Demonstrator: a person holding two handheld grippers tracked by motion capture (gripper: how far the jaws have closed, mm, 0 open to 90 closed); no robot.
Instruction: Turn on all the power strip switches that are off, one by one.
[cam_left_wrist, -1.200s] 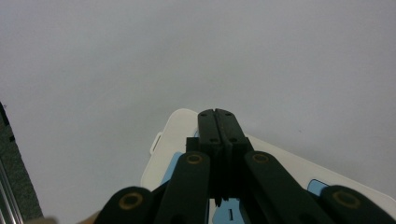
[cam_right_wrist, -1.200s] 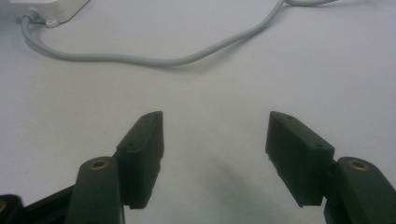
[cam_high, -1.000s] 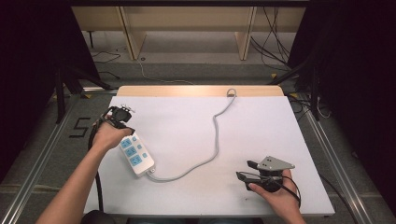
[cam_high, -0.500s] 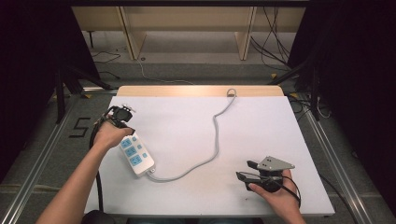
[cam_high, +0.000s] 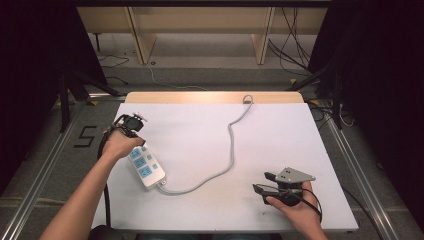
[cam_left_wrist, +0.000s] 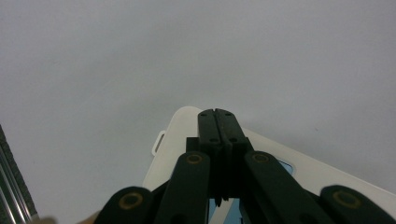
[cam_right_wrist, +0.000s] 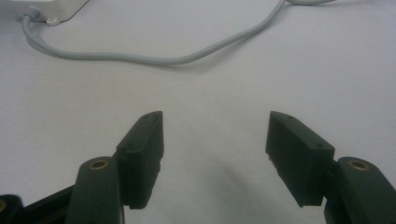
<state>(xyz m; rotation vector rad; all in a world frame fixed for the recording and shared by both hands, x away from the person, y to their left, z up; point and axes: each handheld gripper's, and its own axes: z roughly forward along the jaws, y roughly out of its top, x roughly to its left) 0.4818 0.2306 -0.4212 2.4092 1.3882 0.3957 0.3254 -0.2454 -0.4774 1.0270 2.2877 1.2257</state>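
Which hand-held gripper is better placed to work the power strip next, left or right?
Left, probably. The left hand-held gripper, jaws shut, sits right over the power strip. The right hand-held gripper rests open on bare table, across the grey cable.

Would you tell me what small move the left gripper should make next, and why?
Probably press straight down. The left gripper is shut and sits over the near end of the power strip, while the right gripper waits open on the table, apart from the grey cable.
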